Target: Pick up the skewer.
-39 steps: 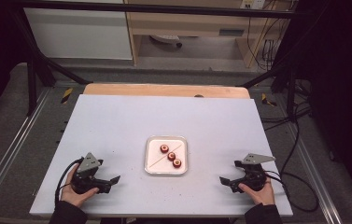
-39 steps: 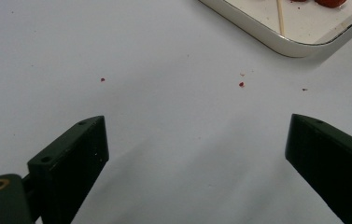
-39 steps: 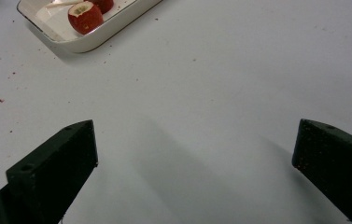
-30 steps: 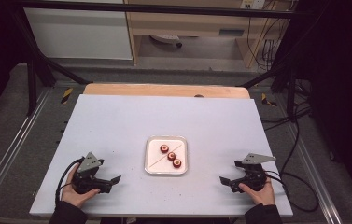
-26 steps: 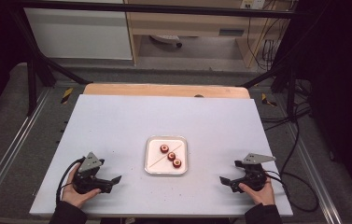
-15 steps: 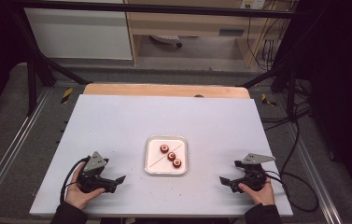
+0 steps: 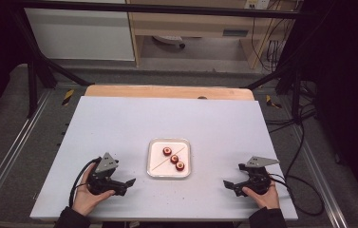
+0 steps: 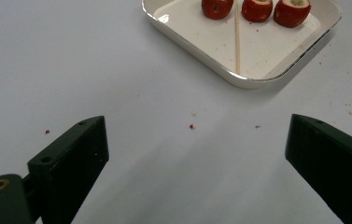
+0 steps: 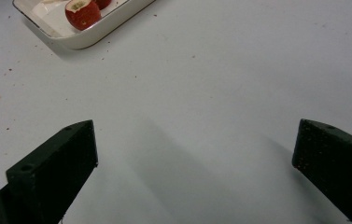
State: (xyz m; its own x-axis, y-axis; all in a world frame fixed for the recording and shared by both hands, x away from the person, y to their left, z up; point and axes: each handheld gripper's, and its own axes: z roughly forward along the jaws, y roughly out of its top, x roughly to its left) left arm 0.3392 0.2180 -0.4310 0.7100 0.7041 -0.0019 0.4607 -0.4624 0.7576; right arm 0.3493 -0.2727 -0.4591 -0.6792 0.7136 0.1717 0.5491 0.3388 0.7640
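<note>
A white square tray (image 7: 155, 168) lies mid-table toward the near edge, holding three red round fruit pieces (image 7: 174, 158) in a diagonal row and a thin wooden skewer (image 7: 169, 159). The left gripper view brings the tray (image 8: 197, 46), the fruit pieces (image 8: 256, 9) and the skewer (image 8: 237, 37) close ahead. My left gripper (image 7: 125, 185) rests on the table left of the tray, open and empty, its jaws wide apart (image 8: 197, 158). My right gripper (image 7: 229, 185) sits right of the tray, open and empty (image 9: 194, 158); a tray corner (image 9: 78, 39) with one fruit piece (image 9: 83, 14) shows ahead.
The white tabletop (image 7: 167, 118) is speckled with small red crumbs near the tray. A wooden strip (image 7: 167, 91) runs along its far edge. Black frame bars and cables stand around the table, and each gripper trails a cable.
My left gripper has slid right, toward the tray. The right gripper and the tray's contents have stayed put.
</note>
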